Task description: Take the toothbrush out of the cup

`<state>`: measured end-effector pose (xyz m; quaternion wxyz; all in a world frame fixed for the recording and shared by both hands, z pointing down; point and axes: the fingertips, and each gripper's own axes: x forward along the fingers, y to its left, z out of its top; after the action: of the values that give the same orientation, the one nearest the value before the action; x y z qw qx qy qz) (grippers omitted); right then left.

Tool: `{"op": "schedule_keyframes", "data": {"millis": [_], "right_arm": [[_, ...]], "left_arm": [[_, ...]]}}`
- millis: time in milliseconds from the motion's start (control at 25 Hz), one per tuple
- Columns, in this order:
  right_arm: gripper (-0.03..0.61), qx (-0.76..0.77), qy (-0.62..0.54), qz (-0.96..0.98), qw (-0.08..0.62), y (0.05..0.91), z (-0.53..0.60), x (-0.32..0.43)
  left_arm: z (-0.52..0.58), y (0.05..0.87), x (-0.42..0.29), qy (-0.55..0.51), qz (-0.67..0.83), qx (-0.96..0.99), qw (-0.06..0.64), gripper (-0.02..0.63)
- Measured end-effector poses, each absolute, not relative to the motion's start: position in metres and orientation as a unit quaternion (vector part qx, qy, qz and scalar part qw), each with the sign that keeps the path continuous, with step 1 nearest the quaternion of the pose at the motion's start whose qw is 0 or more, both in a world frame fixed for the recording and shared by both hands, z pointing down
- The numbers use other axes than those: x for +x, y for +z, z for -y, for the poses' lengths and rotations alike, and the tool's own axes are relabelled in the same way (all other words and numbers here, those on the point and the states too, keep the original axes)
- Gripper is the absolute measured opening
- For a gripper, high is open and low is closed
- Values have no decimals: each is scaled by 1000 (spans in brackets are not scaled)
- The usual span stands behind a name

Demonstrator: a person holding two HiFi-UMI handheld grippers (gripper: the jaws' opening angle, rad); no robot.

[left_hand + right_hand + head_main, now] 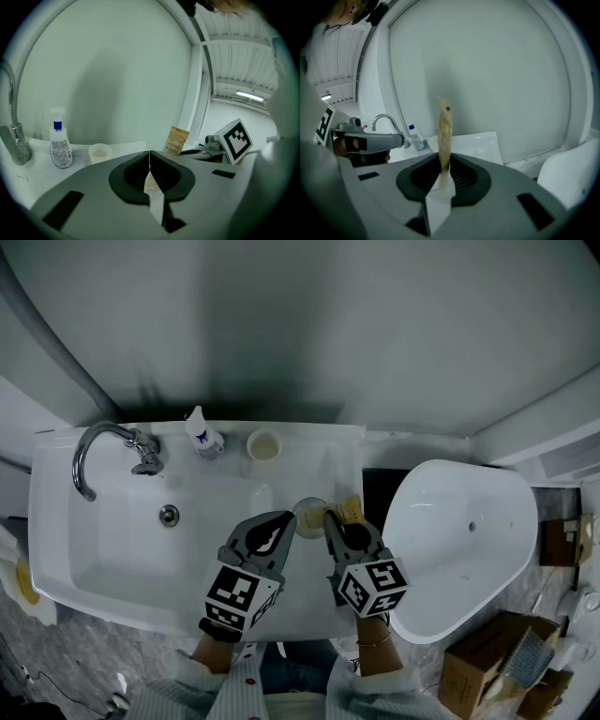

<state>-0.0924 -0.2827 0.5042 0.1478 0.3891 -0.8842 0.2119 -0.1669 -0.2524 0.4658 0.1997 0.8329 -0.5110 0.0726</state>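
A brown paper toothbrush packet (350,509) stands in a clear cup (309,510) on the sink's right-hand ledge. My right gripper (330,519) is shut on the packet. In the right gripper view the packet (444,131) rises edge-on out of the jaws of my right gripper (443,176). My left gripper (286,524) is at the cup's left side. In the left gripper view the jaws of my left gripper (150,176) are closed on a thin translucent wall, apparently the cup's rim. The packet (177,140) shows beyond them.
A white sink (112,540) has a chrome faucet (94,451) at the back left. A small bottle (203,434) and a little pale cup (264,444) stand on the back ledge. A white bowl-shaped fixture (459,540) is on the right, with cardboard boxes (487,667) beyond.
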Motion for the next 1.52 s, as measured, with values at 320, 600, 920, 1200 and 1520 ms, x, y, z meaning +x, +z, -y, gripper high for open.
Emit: {"op": "schedule_keyframes", "data": {"millis": [320, 600, 920, 1200, 1520], "right_arm": [[63, 381, 214, 887, 150, 505, 285, -94], [60, 371, 217, 890, 149, 504, 286, -96], [58, 369, 215, 892, 147, 503, 288, -97], [58, 363, 209, 897, 143, 493, 288, -99], [58, 354, 200, 904, 128, 475, 286, -101]], "left_arm": [[252, 467, -166, 73, 515, 830, 200, 17], [252, 465, -169, 71, 524, 825, 199, 17], [250, 464, -172, 72, 532, 820, 198, 17], [248, 456, -173, 69, 537, 819, 192, 17], [242, 444, -173, 70, 543, 817, 178, 17]]}}
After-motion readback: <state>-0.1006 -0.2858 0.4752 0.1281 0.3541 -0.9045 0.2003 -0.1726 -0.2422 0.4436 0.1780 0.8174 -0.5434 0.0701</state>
